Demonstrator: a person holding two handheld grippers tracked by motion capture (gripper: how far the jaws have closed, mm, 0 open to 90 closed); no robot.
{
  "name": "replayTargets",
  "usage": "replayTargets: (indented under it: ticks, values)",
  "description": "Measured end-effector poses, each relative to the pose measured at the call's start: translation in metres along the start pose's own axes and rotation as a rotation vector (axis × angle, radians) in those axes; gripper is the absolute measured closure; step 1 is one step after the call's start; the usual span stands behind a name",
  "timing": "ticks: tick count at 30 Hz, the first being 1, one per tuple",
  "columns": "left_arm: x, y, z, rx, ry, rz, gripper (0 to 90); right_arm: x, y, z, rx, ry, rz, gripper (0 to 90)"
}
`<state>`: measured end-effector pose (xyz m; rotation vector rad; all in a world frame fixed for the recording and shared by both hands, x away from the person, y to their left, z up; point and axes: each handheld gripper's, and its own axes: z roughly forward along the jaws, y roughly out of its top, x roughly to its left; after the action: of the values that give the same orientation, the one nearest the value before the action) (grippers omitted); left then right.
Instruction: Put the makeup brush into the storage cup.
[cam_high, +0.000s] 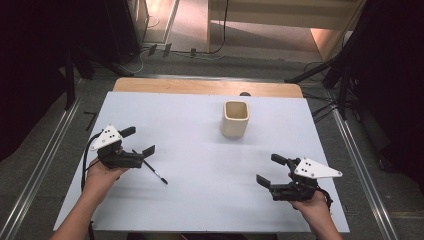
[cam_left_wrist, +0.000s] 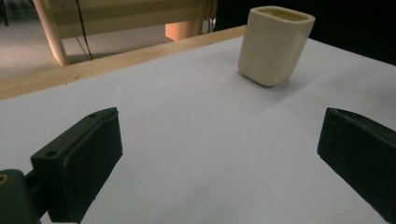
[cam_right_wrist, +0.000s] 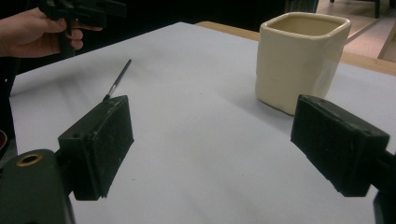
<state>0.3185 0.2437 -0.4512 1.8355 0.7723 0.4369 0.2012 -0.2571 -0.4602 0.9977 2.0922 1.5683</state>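
Currently, both of my grippers sit low over the white table sheet (cam_high: 200, 200), one at each side, and neither has hold of anything.

Left gripper (cam_high: 139, 141): held in my left hand (cam_high: 102, 175) at the left side of the sheet. Its jaws stand wide apart with bare sheet between them, as the left gripper view confirms. The jaws point toward the middle of the table.

Right gripper (cam_high: 271, 170): held in my right hand (cam_high: 314, 202) at the right side of the sheet, nearer the front edge. Its jaws are likewise spread wide, with nothing between them. In the right gripper view the pads frame open sheet, and the left hand with its gripper shows farther off at the upper left.

Pen (cam_high: 154, 171): a thin black pen lies flat on the sheet just beside the left gripper, on its inner side, slanting away toward the front of the table. From the high view I cannot tell whether the lower left jaw touches its near end. In the right gripper view the pen (cam_right_wrist: 116, 80) lies beyond my left pad.

Cup (cam_high: 235, 119): a cream, square-mouthed cup stands upright toward the far side of the sheet, somewhat right of centre, well apart from both grippers and from the pen. It appears ahead in the left gripper view (cam_left_wrist: 274, 44) and in the right gripper view (cam_right_wrist: 299, 58).
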Motion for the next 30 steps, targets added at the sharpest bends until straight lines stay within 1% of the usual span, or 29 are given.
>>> replayTargets:
  ticks: [1,2,3,4,5,7,9,10,12,16,17,18,19,20,23,24,25,26,27,29,30]
  values:
    - [0.000,0.000,0.000,0.000,0.000,0.000,0.1,0.000,0.000,0.000,0.000,0.000,0.000,13.8]
    - [0.001,0.000,0.001,0.014,-0.008,-0.007,0.1,0.000,0.000,0.000,0.000,-0.001,0.001,13.8]
    - [0.001,0.002,0.003,0.046,-0.016,-0.022,0.1,0.000,0.000,0.000,0.003,0.001,-0.001,13.8]
    - [0.002,0.003,0.004,0.053,-0.020,-0.022,0.1,0.000,0.000,0.000,0.002,0.000,-0.001,13.8]
    - [0.001,0.004,0.005,0.069,-0.027,-0.020,0.1,0.000,0.000,0.000,0.001,0.000,-0.004,13.8]
    - [0.000,0.008,0.006,0.099,-0.026,0.003,0.1,0.001,0.000,0.000,0.004,0.001,-0.004,13.8]
    - [-0.002,0.012,0.008,0.145,-0.031,0.020,0.1,0.001,0.000,0.000,0.007,0.003,-0.001,13.8]
    - [-0.002,0.014,0.009,0.174,-0.039,0.021,0.1,0.002,0.000,0.000,0.007,0.002,-0.001,13.8]
    - [-0.001,0.018,0.012,0.236,-0.033,0.008,0.1,0.002,0.000,0.000,0.009,0.005,-0.003,13.8]
    - [0.002,0.026,0.016,0.366,-0.054,-0.030,0.1,0.002,0.000,0.001,0.011,0.002,-0.012,13.8]
    - [0.002,0.026,0.016,0.366,-0.054,-0.030,0.1,0.002,0.000,0.001,0.013,0.003,-0.010,13.8]
    - [0.003,0.030,0.017,0.420,-0.068,-0.045,0.1,0.002,0.000,0.001,0.014,0.002,-0.010,13.8]
    - [0.003,0.030,0.017,0.420,-0.068,-0.045,0.1,0.002,0.000,0.001,0.014,0.002,-0.010,13.8]
    - [0.004,0.034,0.018,0.457,-0.074,-0.032,0.1,0.002,0.000,0.001,0.014,0.003,-0.011,13.8]
    - [0.004,0.040,0.019,0.518,-0.083,-0.008,0.1,0.003,0.000,0.001,0.019,0.005,-0.010,13.8]
    - [0.004,0.043,0.019,0.549,-0.090,0.009,2.5,0.003,0.000,0.001,0.022,0.005,-0.008,13.8]
    - [0.003,0.045,0.019,0.569,-0.092,0.025,9.5,0.003,-0.001,0.001,0.022,0.007,-0.008,13.8]
    - [0.003,0.045,0.019,0.569,-0.092,0.025,11.2,0.003,-0.001,0.002,0.025,0.007,-0.009,13.8]
    - [0.003,0.048,0.020,0.602,-0.109,0.050,11.2,0.003,-0.001,0.002,0.029,0.007,-0.010,13.8]
    - [0.003,0.050,0.022,0.631,-0.116,0.051,11.2,0.003,-0.001,0.003,0.037,0.009,-0.006,13.8]
    - [0.003,0.050,0.023,0.645,-0.121,0.058,11.2,0.003,-0.001,0.003,0.038,0.008,-0.007,13.8]
